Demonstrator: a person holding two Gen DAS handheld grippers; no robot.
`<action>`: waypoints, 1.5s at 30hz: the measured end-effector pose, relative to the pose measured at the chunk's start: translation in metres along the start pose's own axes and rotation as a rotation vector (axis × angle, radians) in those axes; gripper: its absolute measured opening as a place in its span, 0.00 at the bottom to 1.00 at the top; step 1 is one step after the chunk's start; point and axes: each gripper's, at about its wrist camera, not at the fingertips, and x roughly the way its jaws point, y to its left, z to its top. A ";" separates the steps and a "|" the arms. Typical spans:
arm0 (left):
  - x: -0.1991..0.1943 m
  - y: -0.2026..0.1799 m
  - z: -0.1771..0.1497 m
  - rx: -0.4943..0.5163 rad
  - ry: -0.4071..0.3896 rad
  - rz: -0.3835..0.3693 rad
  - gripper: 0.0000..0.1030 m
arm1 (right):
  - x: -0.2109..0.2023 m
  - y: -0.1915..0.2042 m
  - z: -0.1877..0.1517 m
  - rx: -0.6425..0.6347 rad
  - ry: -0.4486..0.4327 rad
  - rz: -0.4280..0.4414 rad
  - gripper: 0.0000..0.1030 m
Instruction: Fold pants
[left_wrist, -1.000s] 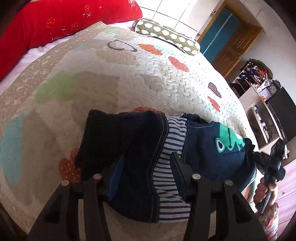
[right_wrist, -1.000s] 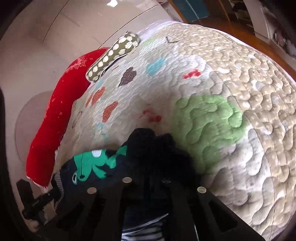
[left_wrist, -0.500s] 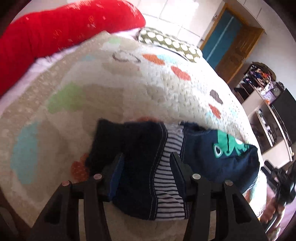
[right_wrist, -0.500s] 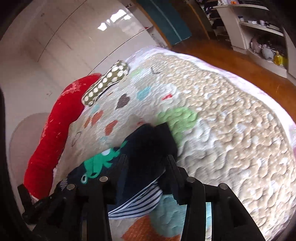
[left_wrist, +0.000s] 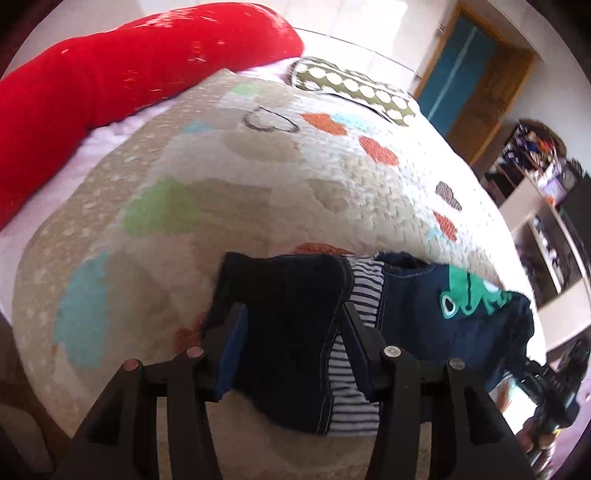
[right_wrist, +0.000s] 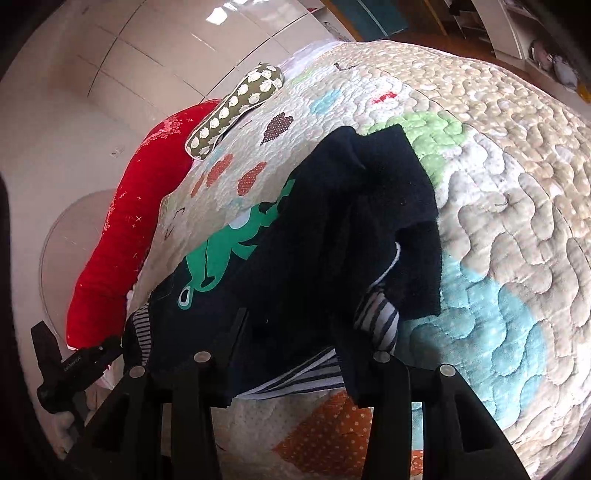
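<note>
The dark navy pants (left_wrist: 295, 310) lie folded on the quilt, with striped lining (left_wrist: 354, 350) showing and a green animal patch (left_wrist: 469, 295) at the right. My left gripper (left_wrist: 293, 332) is open just over their near edge, its fingers either side of the dark fold and not pressing on it. In the right wrist view the pants (right_wrist: 332, 236) spread out ahead, and my right gripper (right_wrist: 291, 332) is open at their near edge, holding nothing. My right gripper (left_wrist: 546, 391) also shows in the left wrist view, beyond the pants. My left gripper (right_wrist: 70, 369) shows at the lower left of the right wrist view.
A patchwork quilt (left_wrist: 258, 177) covers the bed. A long red bolster (left_wrist: 110, 74) and a green spotted pillow (left_wrist: 354, 88) lie at the head. Shelves (left_wrist: 546, 221) and a wooden door frame (left_wrist: 480, 92) stand beyond the bed's right side.
My right gripper, shut on the dark fabric a second ago, has opened and drawn back, leaving the pants folded on the quilt. The left gripper has barely moved and stays open.
</note>
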 end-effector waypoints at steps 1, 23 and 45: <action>0.009 -0.002 0.002 0.022 0.009 0.039 0.48 | -0.001 0.002 -0.001 -0.012 -0.001 -0.013 0.45; 0.071 0.035 0.018 -0.111 0.025 0.125 0.73 | 0.042 0.076 -0.018 -0.394 0.001 -0.196 0.93; 0.082 0.028 0.025 0.032 0.065 0.074 0.90 | 0.077 0.108 -0.029 -0.436 0.034 -0.397 0.96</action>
